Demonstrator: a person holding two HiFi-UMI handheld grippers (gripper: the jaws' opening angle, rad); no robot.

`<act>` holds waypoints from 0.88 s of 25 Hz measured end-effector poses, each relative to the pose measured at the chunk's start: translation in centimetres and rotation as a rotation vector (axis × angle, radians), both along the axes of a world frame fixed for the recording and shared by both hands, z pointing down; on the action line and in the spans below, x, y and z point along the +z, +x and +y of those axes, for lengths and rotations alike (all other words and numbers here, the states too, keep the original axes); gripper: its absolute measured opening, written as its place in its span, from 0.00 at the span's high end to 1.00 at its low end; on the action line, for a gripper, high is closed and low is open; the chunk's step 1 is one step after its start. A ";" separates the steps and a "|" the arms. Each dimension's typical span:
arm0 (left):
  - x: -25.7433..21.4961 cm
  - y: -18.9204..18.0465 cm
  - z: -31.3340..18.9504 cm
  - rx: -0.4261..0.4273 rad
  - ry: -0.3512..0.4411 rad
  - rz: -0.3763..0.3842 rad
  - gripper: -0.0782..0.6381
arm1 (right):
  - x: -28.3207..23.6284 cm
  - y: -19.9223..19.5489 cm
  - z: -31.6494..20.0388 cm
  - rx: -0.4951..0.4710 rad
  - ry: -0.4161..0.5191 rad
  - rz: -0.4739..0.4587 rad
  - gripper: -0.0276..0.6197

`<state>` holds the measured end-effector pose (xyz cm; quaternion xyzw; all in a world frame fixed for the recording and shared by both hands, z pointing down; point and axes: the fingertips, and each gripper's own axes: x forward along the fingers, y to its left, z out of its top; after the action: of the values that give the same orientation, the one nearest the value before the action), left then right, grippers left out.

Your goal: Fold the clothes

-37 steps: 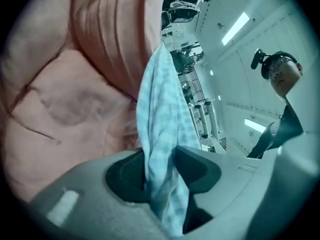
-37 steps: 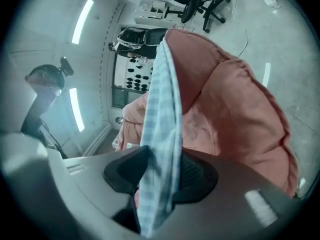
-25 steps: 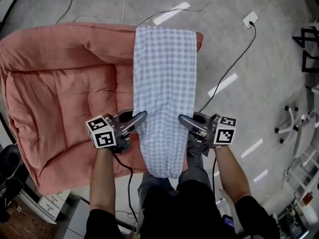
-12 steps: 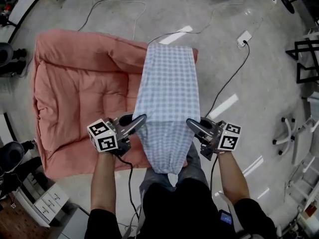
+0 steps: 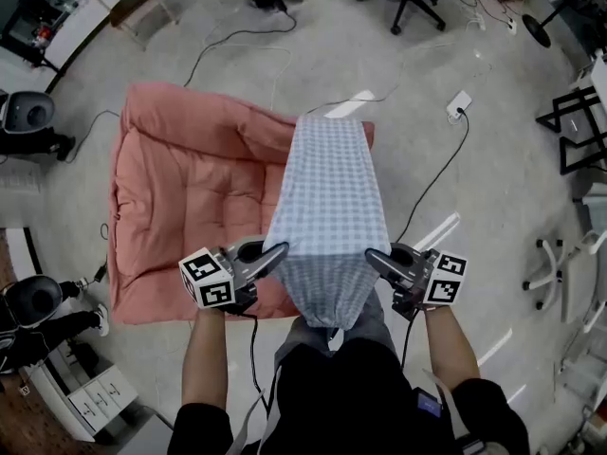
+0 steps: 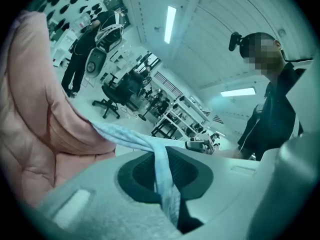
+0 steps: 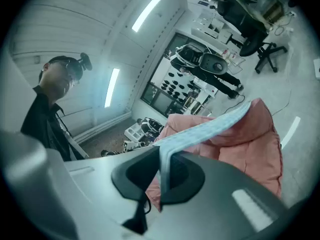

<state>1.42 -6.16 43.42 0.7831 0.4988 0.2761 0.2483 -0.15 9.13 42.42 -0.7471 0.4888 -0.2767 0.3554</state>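
Above the pink mattress (image 5: 180,207), left gripper (image 5: 278,250) and right gripper (image 5: 373,255), clamped on the checked cloth (image 5: 332,188), have lifted it for folding.

light: bright, even, from ceiling strip lamps (image 6: 170,24) | glare: pale streaks on floor (image 5: 493,188) | shadows: soft | gripper views: teal cast, fisheye bend, dark corners, blurred near foreground

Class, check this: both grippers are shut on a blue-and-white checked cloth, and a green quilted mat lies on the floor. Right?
The quilted mat is salmon pink, not green, as the head view shows. The left gripper and right gripper are indeed shut on the blue-and-white checked cloth.
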 end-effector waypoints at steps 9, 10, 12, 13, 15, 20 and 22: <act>-10.1 -3.3 -1.2 0.035 0.021 0.198 0.84 | -10.8 -2.8 -1.1 0.017 0.001 0.228 0.94; -11.1 -3.6 -1.2 0.040 0.034 0.215 0.84 | -11.8 -3.0 -1.1 0.018 -0.002 0.252 0.94; -12.9 -4.1 -0.8 0.046 0.051 0.249 0.84 | -13.5 -3.3 -0.8 0.025 0.005 0.289 0.94; -13.7 -4.3 -0.6 0.044 0.053 0.267 0.84 | -14.4 -3.3 -0.6 0.031 0.015 0.306 0.94; -15.7 -4.5 0.0 0.033 0.048 0.305 0.84 | -16.5 -3.3 0.0 0.039 0.039 0.344 0.94; -21.0 -4.1 2.9 0.003 0.075 0.409 0.84 | -21.3 -2.3 3.1 0.021 0.079 0.451 0.94; -22.5 -3.6 4.7 -0.017 0.110 0.441 0.84 | -22.2 -1.3 4.9 -0.006 0.089 0.482 0.94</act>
<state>-2.14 -1.43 20.95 0.8411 0.5185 0.1230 0.0927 -1.49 14.03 20.18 -0.7738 0.5733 -0.0698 0.2603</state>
